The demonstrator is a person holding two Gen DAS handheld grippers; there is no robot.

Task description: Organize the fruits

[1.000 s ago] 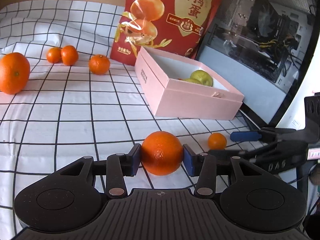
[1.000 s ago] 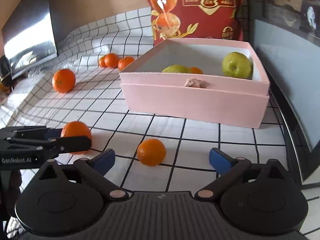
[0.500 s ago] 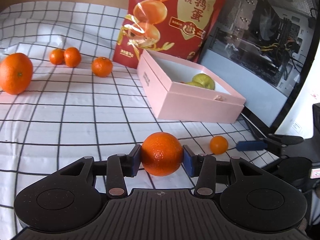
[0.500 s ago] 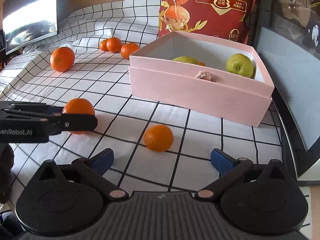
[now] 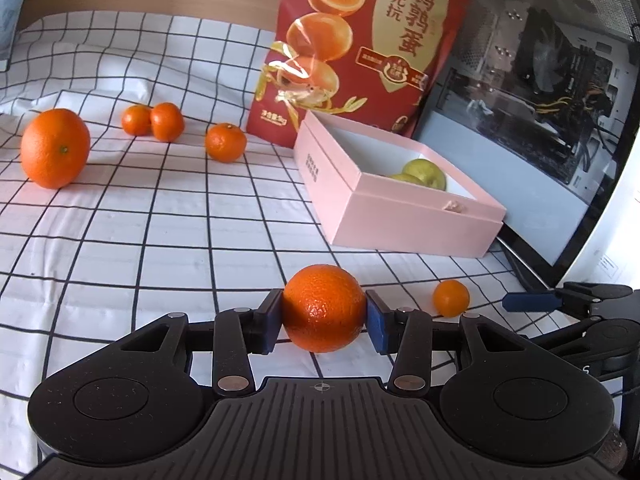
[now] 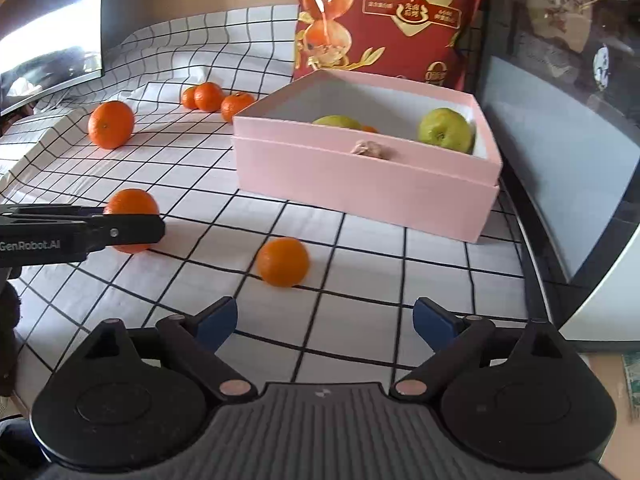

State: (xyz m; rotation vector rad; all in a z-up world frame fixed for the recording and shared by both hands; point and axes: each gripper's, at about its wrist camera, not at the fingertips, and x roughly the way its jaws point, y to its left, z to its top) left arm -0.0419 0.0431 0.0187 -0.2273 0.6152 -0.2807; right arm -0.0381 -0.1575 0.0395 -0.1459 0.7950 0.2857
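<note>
Pink box (image 6: 360,184) far right on checked cloth (image 5: 120,240), holding two green fruits (image 6: 446,130). Orange (image 5: 324,308) clamped in left gripper (image 5: 324,316). Right gripper (image 6: 324,322) wide, just narrowing, empty; small mandarin (image 6: 283,262) just beyond.

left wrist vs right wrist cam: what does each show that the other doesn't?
Left wrist only: the blue pads pressed on both sides of the orange, and the PC case window.

Right wrist only: the right gripper open, nothing between its jaws, which have just been closing a little, and a dark screen at the far left.

Both: the small orange on the cloth, the pink box holding green fruit, the red bag.
</note>
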